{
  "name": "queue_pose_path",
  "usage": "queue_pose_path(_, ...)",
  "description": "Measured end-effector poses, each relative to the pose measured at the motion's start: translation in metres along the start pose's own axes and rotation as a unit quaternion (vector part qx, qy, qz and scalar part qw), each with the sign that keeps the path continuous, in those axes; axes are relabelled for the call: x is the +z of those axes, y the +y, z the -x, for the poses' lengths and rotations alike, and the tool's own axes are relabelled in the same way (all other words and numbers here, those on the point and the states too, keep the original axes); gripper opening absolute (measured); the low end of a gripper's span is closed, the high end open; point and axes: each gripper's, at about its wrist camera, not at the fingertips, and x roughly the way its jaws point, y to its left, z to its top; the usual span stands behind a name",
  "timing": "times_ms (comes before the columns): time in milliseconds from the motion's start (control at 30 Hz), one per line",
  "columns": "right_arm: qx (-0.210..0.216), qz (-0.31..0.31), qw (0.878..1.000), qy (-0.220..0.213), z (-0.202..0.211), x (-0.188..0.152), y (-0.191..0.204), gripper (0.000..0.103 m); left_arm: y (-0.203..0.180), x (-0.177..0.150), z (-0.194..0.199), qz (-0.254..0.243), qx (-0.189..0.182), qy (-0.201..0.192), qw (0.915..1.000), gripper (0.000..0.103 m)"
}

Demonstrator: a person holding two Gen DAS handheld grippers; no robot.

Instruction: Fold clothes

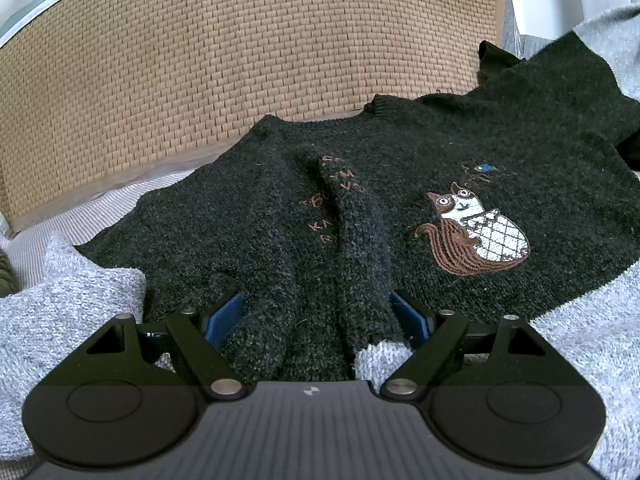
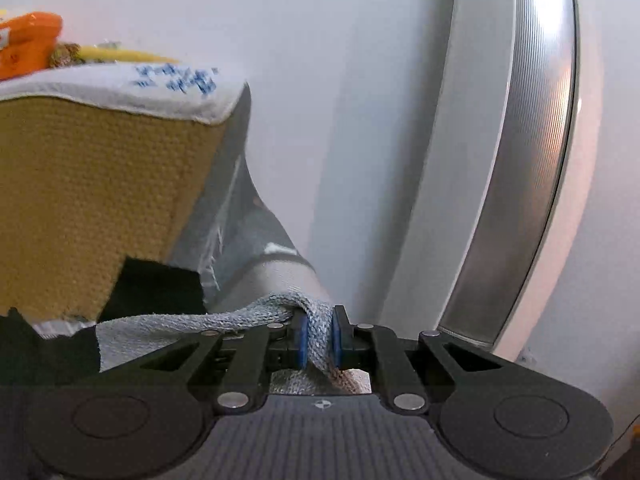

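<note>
Up close in the left wrist view, the left hand-held gripper (image 1: 316, 316) has its jaws spread wide around a bunched ridge of the dark sweater (image 1: 360, 208), the blue pads (image 1: 224, 316) sitting against either side of the gathered knit; whether they press it firmly cannot be told. This sweater fills the centre and right of the frame, with an embroidered squirrel patch (image 1: 476, 232) at right of centre, and it lies partly over a light grey knit garment (image 1: 68, 312) that shows at the lower left and lower right. A woven tan panel (image 1: 200, 60) rises behind, across the upper half. In the right wrist view, the right hand-held gripper (image 2: 320, 340) is clenched on a twisted edge of the light grey knit garment (image 2: 208, 320), which trails off toward the lower left of the frame, with a white wall (image 2: 340, 80) beyond it.
</note>
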Motion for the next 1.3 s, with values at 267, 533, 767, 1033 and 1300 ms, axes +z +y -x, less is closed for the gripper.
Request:
queue_pose_path(267,0.008,-0.001,0.999,0.033,-0.024,-0.001,-0.017,0.002,0.0,0.0,-0.001,-0.002,0.002,-0.001,1.0,0.083)
queue_pose_path(533,0.07,0.013,0.997,0.03,0.0,-0.026,0.005,0.003,0.001,0.0,0.0,-0.004,0.001,-0.001,1.0,0.084)
queue_pose_path(767,0.121,-0.022,0.991,0.057,0.017,-0.059,0.021,0.011,0.001,-0.001,0.001,-0.005,0.001,-0.002,1.0,0.084)
queue_pose_path(1033,0.12,0.049,0.989,0.065,0.043,-0.115,0.051,0.029,0.001,-0.002,0.001,-0.006,0.001,-0.003,1.0,0.084)
queue_pose_path(1300,0.105,0.113,0.987,0.054,0.044,-0.129,0.074,0.051,0.001,-0.002,0.001,-0.008,0.002,-0.003,1.0,0.084)
